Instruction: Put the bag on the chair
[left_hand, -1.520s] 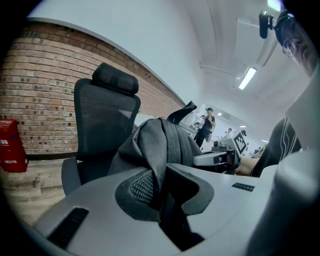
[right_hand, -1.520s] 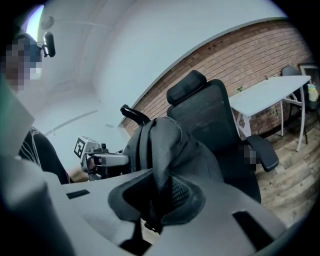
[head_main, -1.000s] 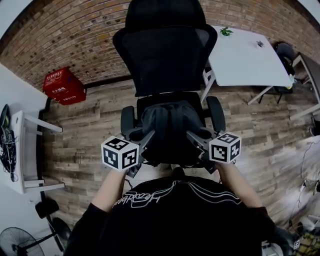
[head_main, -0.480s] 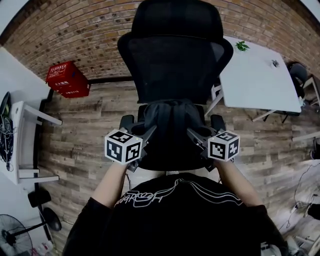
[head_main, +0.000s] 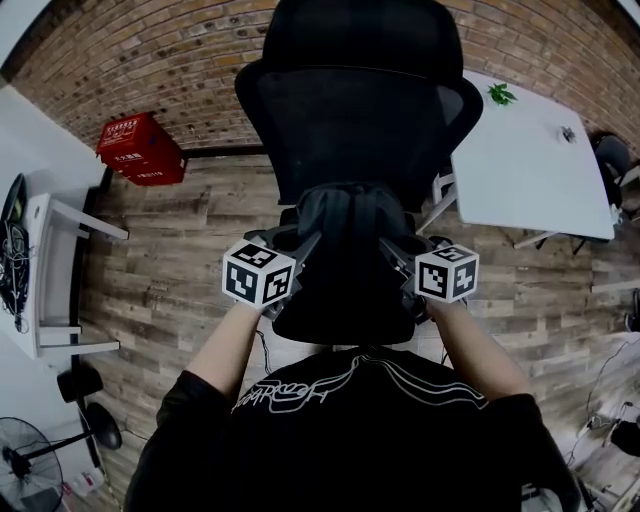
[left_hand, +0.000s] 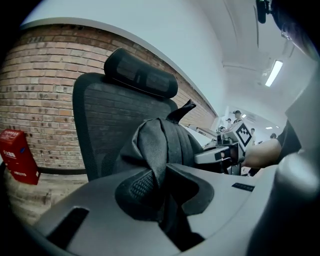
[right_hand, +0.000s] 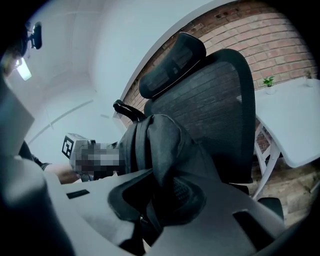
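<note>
A dark grey fabric bag (head_main: 350, 255) hangs between my two grippers, right in front of the black mesh office chair (head_main: 360, 110). My left gripper (head_main: 300, 252) is shut on a fold of the bag's left side, and the pinched cloth (left_hand: 155, 172) fills its jaws. On the other side my right gripper (head_main: 392, 255) is shut on the bag's right edge (right_hand: 165, 192). The bag (left_hand: 160, 145) stands upright against the chair's backrest (left_hand: 107, 130); the seat beneath it is hidden. The headrest (right_hand: 172, 65) rises above the bag (right_hand: 160, 145).
A red crate (head_main: 142, 150) sits on the wooden floor by the brick wall at left. A white table (head_main: 525, 150) with a small plant stands right of the chair. A white shelf unit (head_main: 45, 280) and a fan (head_main: 30, 465) are at far left.
Both grippers have carried the bag forward and up toward the chair's backrest; the bag now covers the seat and armrests that showed a second ago. The grips are unchanged.
</note>
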